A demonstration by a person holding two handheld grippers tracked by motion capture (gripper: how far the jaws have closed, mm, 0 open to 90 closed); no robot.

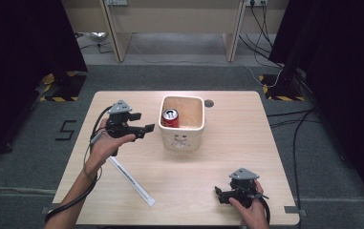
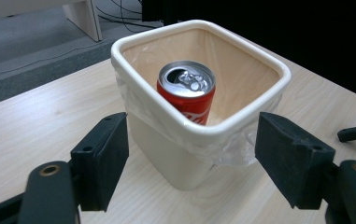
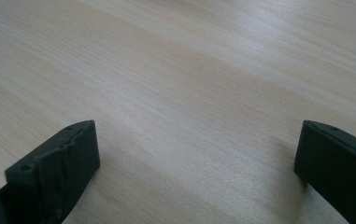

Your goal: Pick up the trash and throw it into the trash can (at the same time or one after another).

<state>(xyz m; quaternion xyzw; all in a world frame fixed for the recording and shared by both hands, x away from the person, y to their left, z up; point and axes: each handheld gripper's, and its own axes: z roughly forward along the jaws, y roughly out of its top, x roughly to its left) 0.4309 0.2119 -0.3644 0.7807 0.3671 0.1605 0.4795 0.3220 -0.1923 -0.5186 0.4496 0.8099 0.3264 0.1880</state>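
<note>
Raised above the counter (image 1: 122, 200), the left gripper (image 1: 147, 128) is held level in the left hand (image 1: 107, 143), its jaws spread and empty, aimed at the bin (image 1: 182, 138) just beside it. A red can (image 2: 186, 93) is seen upright inside the bin. The right gripper (image 1: 219, 195) is kept low over the counter's near right corner, jaws spread with nothing between them.

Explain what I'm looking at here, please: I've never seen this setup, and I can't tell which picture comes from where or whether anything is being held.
A person sits at a wooden table with a hand-held two-jaw gripper in each hand. The high view looks down from above. The other two pictures come from cameras riding on the grippers, looking along their black jaws.

The left gripper points at a cream bin lined with a clear bag; a red can stands inside. Its jaws are open and hold nothing.

The right gripper sits low near the table's front edge, jaws open over bare wood.

A long white wrapped stick, perhaps a straw, lies on the table.
</note>
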